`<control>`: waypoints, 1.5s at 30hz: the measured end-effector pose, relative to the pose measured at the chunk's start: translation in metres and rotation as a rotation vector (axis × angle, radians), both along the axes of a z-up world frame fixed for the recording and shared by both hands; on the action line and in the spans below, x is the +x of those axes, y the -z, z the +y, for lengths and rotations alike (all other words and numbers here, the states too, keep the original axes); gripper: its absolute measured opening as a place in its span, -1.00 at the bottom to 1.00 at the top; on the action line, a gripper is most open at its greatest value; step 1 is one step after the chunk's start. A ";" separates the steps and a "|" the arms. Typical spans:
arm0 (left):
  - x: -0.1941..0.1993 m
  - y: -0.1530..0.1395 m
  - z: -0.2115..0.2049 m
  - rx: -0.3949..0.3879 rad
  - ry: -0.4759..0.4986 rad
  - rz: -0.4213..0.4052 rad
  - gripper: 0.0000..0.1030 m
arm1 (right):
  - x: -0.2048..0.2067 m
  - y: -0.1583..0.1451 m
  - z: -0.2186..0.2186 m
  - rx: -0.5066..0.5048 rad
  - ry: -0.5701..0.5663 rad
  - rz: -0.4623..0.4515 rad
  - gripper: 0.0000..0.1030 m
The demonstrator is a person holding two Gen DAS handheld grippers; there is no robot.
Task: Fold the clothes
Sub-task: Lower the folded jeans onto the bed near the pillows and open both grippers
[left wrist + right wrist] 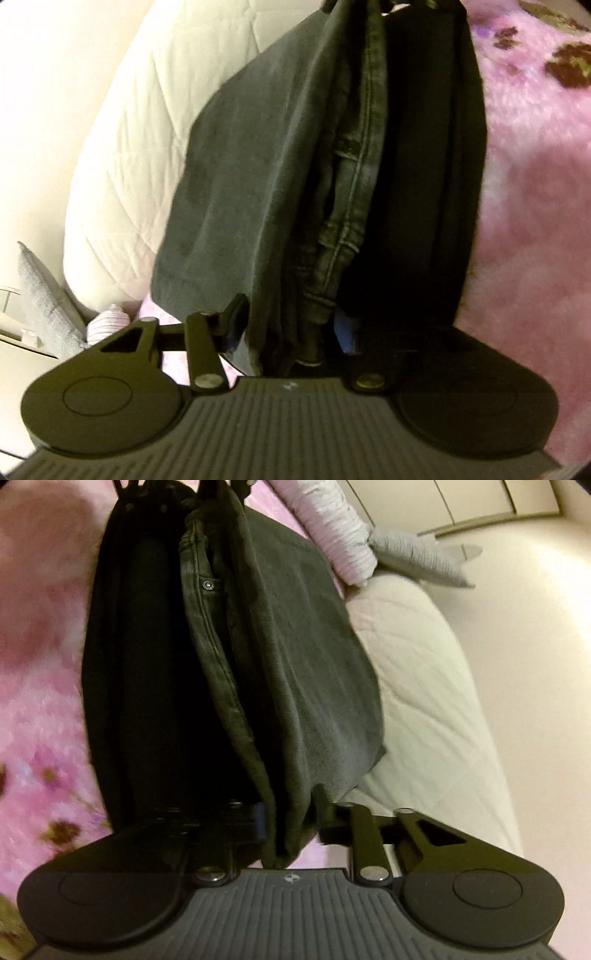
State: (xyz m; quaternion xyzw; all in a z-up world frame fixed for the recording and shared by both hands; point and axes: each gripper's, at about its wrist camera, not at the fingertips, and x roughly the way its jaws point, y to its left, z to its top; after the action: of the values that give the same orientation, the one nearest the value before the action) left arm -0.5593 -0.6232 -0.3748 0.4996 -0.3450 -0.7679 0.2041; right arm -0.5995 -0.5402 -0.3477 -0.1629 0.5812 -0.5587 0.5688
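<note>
In the right wrist view alone a rivet [207, 585] shows; both fingers pinch dark jeans [236, 192].

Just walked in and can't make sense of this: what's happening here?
A person is folding clothes with two tools. The left hand-held gripper and the right hand-held gripper are each shut on dark grey jeans, stretched between them above a pink fluffy blanket, with a white quilt alongside.

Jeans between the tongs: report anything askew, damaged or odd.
Nothing stands out. The dark jeans hang bunched in folds between the left tongs and right tongs, above the pink blanket. No damage shows, though both views are blurred.
</note>
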 end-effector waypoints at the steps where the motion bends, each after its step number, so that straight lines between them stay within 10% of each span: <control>1: -0.001 -0.003 -0.004 0.010 -0.009 0.001 -0.27 | 0.001 -0.002 0.001 -0.002 0.004 -0.006 -0.71; 30: 0.108 -0.013 0.021 0.060 -0.027 0.025 -0.17 | 0.059 0.003 0.034 0.128 0.112 -0.026 -0.46; 36: 0.158 -0.061 0.011 0.324 -0.397 0.211 -0.02 | 0.072 -0.036 0.066 0.149 0.314 -0.259 -0.14; 45: 0.220 -0.109 0.058 0.658 -0.850 0.488 0.40 | 0.071 -0.095 0.124 0.166 0.773 -0.983 0.50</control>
State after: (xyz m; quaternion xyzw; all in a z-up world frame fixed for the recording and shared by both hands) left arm -0.3396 -0.5650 -0.2658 0.4399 0.1987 -0.7782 0.4017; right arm -0.5281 -0.4164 -0.2529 0.3795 0.3102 -0.6865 0.5371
